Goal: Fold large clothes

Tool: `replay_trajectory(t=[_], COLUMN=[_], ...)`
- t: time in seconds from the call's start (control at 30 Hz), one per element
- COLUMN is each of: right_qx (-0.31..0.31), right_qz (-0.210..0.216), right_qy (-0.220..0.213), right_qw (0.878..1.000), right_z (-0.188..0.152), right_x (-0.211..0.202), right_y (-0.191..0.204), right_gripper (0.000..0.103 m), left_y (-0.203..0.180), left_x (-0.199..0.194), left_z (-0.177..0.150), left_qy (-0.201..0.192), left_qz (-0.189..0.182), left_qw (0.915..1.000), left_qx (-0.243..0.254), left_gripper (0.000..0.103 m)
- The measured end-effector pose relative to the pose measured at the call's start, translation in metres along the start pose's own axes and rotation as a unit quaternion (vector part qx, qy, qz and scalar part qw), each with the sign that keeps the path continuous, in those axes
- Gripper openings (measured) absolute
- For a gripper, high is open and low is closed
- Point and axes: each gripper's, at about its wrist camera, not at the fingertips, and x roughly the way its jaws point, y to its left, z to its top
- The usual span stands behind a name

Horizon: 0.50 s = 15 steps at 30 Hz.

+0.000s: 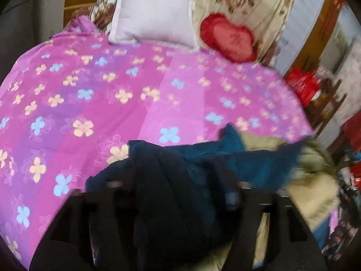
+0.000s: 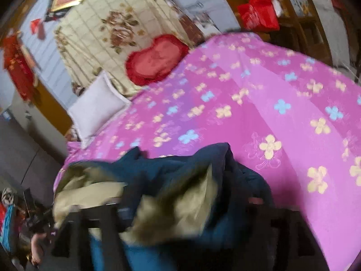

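1. A navy coat (image 1: pixel 171 180) with beige lining and a fur-trimmed hood (image 2: pixel 171 216) lies bunched at the near edge of the bed, on the pink flowered bedspread (image 1: pixel 112 90).
2. The left gripper (image 1: pixel 178 194) has coat fabric heaped between its two dark fingers; blur keeps me from telling whether it pinches the cloth.
3. The right gripper (image 2: pixel 180 205) likewise has hood and lining piled between its fingers; its grip cannot be told.
4. A white pillow (image 1: pixel 153 15) and a red heart cushion (image 1: pixel 227 38) rest at the far end against a floral quilt (image 2: pixel 108 29).
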Motion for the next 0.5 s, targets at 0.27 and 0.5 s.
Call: replay_trajectory(t=[0.27, 0.5], right_qx=[-0.095, -0.126], right_qz=[-0.007, -0.043], right_qy=[-0.015, 0.056], right_qw=[0.995, 0.990], right_z=[-0.021, -0.026], right_x=[-0.032, 0.013], right_y=[0.034, 0.051], right_gripper=[0.078, 0.078], left_y=[-0.034, -0.070], left_x=[-0.068, -0.038], left_z=[-0.045, -0.077], left_qy=[-0.065, -0.034], left_qz=[-0.006, -0.003], left_qw=[0.9951, 0.9929], left_qx=[0.074, 0.114], left_gripper=[0.075, 0.075])
